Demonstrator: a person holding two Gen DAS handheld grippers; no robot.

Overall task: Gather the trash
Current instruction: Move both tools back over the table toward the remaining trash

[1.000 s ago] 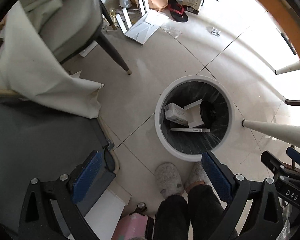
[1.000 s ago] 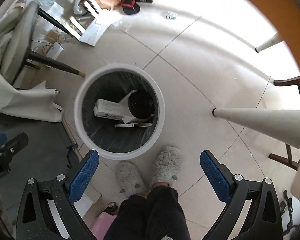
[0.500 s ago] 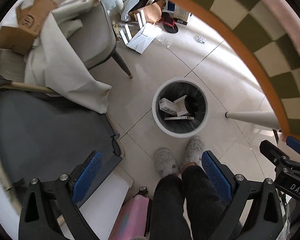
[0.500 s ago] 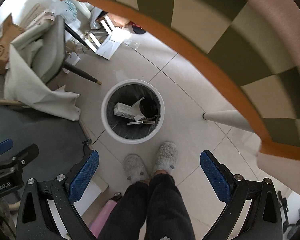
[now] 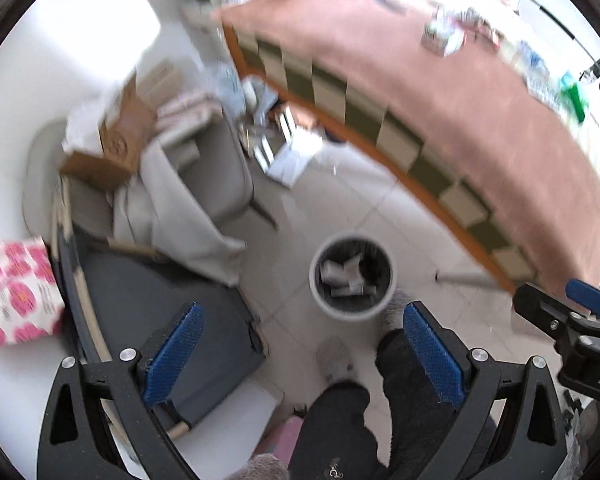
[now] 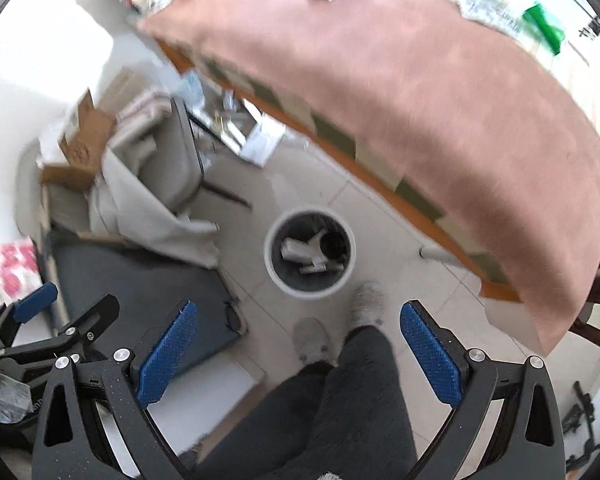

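Note:
A round white trash bin [image 5: 353, 276] with a black liner stands on the tiled floor, holding several white boxes; it also shows in the right wrist view [image 6: 310, 254]. My left gripper [image 5: 300, 354] is open and empty, high above the floor. My right gripper [image 6: 298, 350] is open and empty, also high above the bin. A table with a pink cloth [image 5: 480, 92] carries blurred items at its far edge: plastic wrappers and a green object [image 6: 542, 28]. The pink cloth shows in the right wrist view too [image 6: 440, 100].
A grey chair draped with white cloth [image 5: 204, 184] and a cardboard box [image 5: 116, 148] stand left of the bin. A dark grey mat [image 5: 152, 304] lies at the lower left. The person's legs and slippers [image 6: 364, 304] are beside the bin. Loose cardboard [image 5: 292, 156] lies under the table.
Both grippers have risen well above the bin and tilted up. The bin looks smaller, and the pink table top with its items has come into view.

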